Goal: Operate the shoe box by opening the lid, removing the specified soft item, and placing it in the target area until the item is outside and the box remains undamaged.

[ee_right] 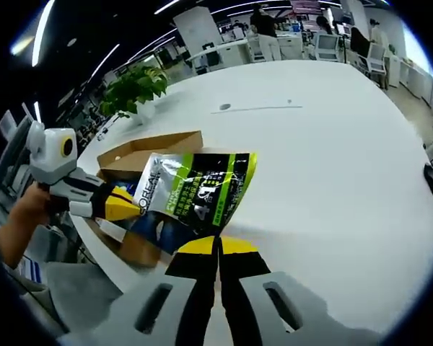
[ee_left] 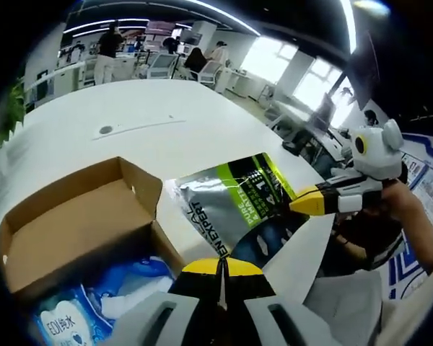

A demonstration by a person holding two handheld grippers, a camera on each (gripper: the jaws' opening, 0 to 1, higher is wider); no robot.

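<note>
A potted green plant (ee_right: 136, 88) stands at the edge of the large white table (ee_right: 332, 144); beyond it, office desks with monitors (ee_right: 325, 45); people (ee_left: 107, 52) stand there; ceiling light strips (ee_left: 108, 24) glow.

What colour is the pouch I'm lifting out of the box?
The pouch is silver with lime-green and black panels, clearest in the right gripper view.

Each view looks out along own tool, close over white surface (ee_left: 151, 122) — from opposite sides, both sharing pouch (ee_left: 234, 205) and box (ee_right: 141, 151).
</note>
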